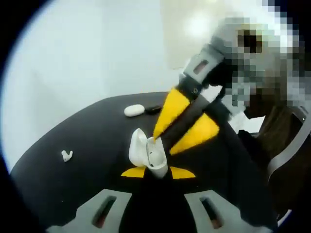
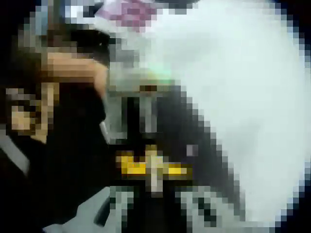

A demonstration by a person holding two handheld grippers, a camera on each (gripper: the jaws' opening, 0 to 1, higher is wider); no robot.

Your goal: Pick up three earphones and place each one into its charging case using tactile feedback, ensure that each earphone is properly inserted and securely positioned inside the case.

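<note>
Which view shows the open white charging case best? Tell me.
The left gripper view: the open white charging case sits sharp at centre between that gripper's yellow-tipped jaws. The right gripper view is heavily pixelated; a pale blur at centre may be it, but I cannot tell.

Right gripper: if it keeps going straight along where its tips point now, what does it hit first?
Most likely the open charging case. In the left gripper view, the right gripper angles down with its yellow tips at the case's opening, seemingly touching an earphone there. The left gripper holds the case from below. Depth is hard to judge.

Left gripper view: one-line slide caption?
Left gripper holds an open charging case while the right gripper seats an earphone inside.
</note>
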